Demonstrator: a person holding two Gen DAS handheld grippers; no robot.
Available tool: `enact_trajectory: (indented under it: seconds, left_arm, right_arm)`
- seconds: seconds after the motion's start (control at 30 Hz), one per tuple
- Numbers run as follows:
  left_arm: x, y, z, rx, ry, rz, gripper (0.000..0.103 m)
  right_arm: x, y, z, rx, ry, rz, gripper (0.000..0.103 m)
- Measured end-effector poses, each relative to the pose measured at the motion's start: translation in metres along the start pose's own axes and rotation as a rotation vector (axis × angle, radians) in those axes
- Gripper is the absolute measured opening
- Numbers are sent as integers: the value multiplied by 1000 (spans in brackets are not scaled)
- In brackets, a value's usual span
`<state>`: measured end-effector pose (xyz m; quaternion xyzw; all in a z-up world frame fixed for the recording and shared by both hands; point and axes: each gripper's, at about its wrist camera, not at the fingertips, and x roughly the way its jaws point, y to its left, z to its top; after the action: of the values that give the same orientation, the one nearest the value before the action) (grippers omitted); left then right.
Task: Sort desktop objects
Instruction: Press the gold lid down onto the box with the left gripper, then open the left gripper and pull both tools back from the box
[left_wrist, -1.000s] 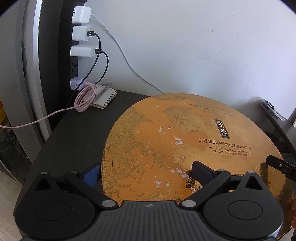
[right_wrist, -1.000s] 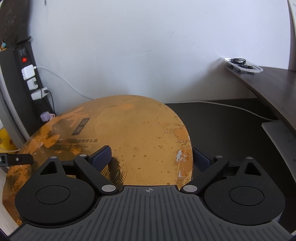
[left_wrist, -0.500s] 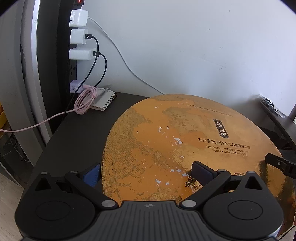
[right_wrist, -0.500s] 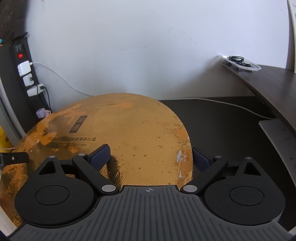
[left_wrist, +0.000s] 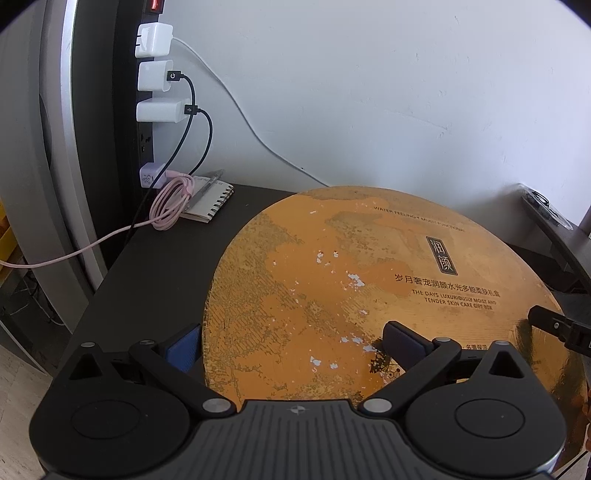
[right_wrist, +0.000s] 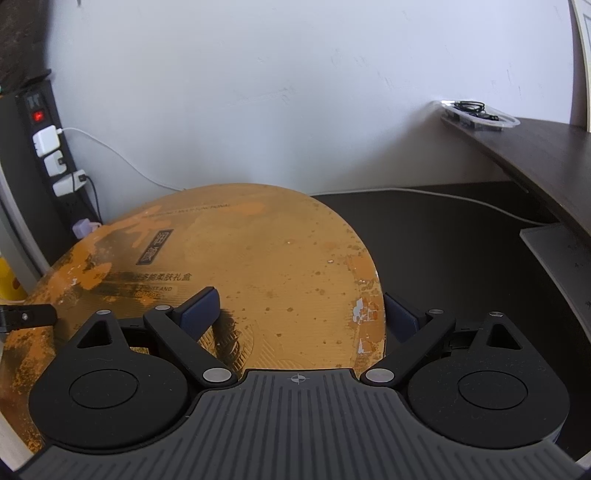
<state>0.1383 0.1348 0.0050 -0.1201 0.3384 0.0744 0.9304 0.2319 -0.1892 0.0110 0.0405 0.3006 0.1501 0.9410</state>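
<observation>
A big round gold gift box (left_wrist: 369, 258) with a worn printed lid lies on the dark desk (left_wrist: 159, 266). My left gripper (left_wrist: 288, 336) stands open across its left rim: the left finger (left_wrist: 181, 350) is outside the side wall, the right finger just over the lid. At the box's (right_wrist: 258, 240) right rim my right gripper (right_wrist: 297, 299) stands open the same way, its right finger (right_wrist: 400, 314) beside the wall. Each view shows a fingertip of the other gripper at the box's far edge. Whether the box is lifted I cannot tell.
A black power strip (left_wrist: 144, 140) with white chargers (left_wrist: 153, 74) stands upright at the back left. Below it lie a coiled pink cable (left_wrist: 171, 201) and a spiral notebook (left_wrist: 212, 201). A raised shelf (right_wrist: 535, 155) on the right carries a clear tray (right_wrist: 476, 114). The desk ends at the left.
The chargers and power strip sit slightly lower in the left wrist view. The box keeps its place between the fingers, and both sets of jaws look the same.
</observation>
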Motion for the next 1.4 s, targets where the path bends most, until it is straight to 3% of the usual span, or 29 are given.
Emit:
enact_trajectory:
  seconds: [0.97,1.2,1.4]
  left_arm:
    - [3,3,-2,-11,10,-5,101]
    - [-32,-14,-3,94,-71,74,102]
    - [-78,-31,-14,111,-102,17,103]
  right_arm:
    - [-1,3,1,24,1,-24,94]
    - [-44,24,13,-50,-65,-35,99]
    - [-84,42,2,-67,-33,13,100]
